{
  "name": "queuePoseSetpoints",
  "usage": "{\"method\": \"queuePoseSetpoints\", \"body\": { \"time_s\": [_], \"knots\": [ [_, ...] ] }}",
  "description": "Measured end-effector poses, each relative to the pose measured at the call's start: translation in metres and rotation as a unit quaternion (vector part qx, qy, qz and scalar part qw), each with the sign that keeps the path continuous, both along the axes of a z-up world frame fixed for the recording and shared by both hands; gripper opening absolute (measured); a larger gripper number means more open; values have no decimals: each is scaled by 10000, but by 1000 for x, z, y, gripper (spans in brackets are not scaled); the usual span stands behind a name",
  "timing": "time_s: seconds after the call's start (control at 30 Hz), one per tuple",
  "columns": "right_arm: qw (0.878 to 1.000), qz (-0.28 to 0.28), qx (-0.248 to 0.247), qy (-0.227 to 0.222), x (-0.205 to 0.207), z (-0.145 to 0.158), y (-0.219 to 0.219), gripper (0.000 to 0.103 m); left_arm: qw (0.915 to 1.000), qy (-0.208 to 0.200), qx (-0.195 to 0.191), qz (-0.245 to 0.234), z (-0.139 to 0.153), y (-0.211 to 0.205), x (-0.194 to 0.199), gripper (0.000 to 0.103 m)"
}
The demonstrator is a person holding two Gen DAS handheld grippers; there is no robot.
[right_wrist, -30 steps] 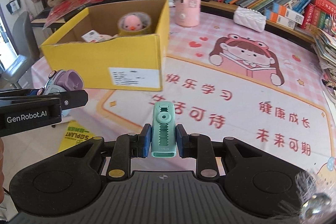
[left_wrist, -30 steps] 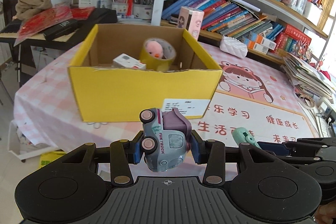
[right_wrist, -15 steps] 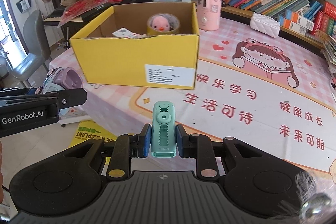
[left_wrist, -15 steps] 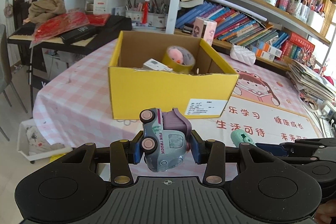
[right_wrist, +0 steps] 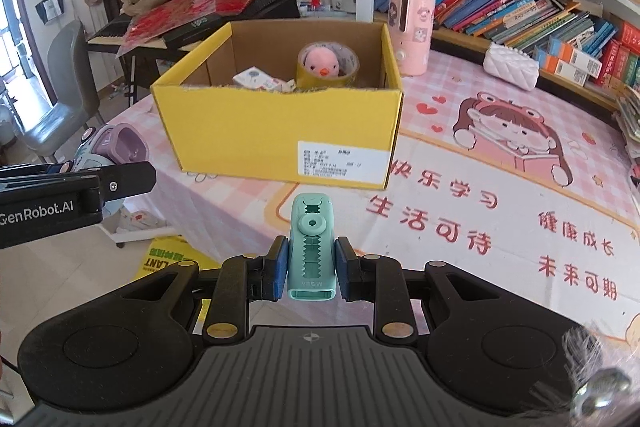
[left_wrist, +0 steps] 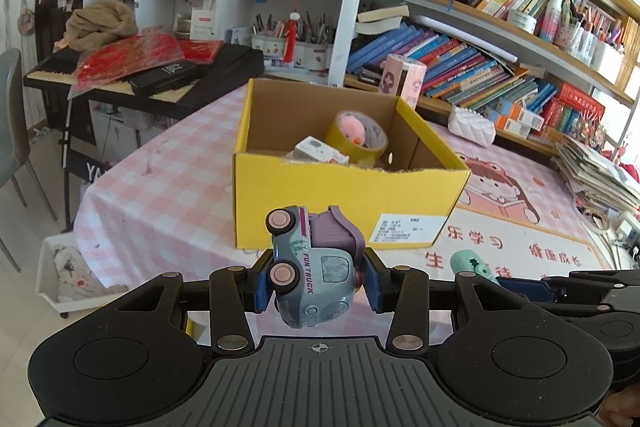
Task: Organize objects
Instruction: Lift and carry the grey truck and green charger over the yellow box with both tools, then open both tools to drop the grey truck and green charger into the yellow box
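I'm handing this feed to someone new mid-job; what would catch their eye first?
Probably the yellow cardboard box in the middle of the pink checked tablecloth, with a tape roll ringing a pink plush chick inside. Next, what each hand carries in front of the box: the left tongs clamp a grey and purple toy truck tipped on its side, and the right tongs pinch a mint-green correction-tape dispenser.

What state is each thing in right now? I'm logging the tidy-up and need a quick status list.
left gripper: shut on the toy truck
toy truck: held off the table, tipped on its side
right gripper: shut on the green correction tape
green correction tape: held, nose pointing forward
yellow box: open on the table, partly filled
tape roll: in the box, pink plush chick inside its ring
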State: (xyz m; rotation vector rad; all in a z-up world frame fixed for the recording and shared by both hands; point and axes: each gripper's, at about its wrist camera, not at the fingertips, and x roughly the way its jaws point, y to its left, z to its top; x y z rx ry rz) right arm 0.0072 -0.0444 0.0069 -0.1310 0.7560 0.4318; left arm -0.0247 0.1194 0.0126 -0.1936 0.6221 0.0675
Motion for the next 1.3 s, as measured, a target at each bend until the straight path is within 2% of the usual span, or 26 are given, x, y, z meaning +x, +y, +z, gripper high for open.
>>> {"method": "queuePoseSetpoints", "body": {
  "time_s": [0.27, 0.67, 0.9, 1.17, 1.3],
  "knots": [
    [9992, -139, 153, -336, 29, 22, -1, 23, 9997, -213, 121, -6, 13, 0, 33, 42],
    [9960, -48, 403, -792, 115, 50, 12, 23, 9981, -300, 514, 164, 18, -2, 112, 42],
    [9949, 152, 397, -918, 164, 53, 20, 23, 9963, -70, 824, 227, 3, -9, 154, 42],
    [9952, 479, 331, -784, 204, 41, 34, 23, 9921, 324, 1177, 303, -20, -16, 185, 42],
    [9951, 603, 320, -713, 217, 35, 38, 23, 9882, 301, 1471, 318, -22, -21, 194, 42]
  ]
}}
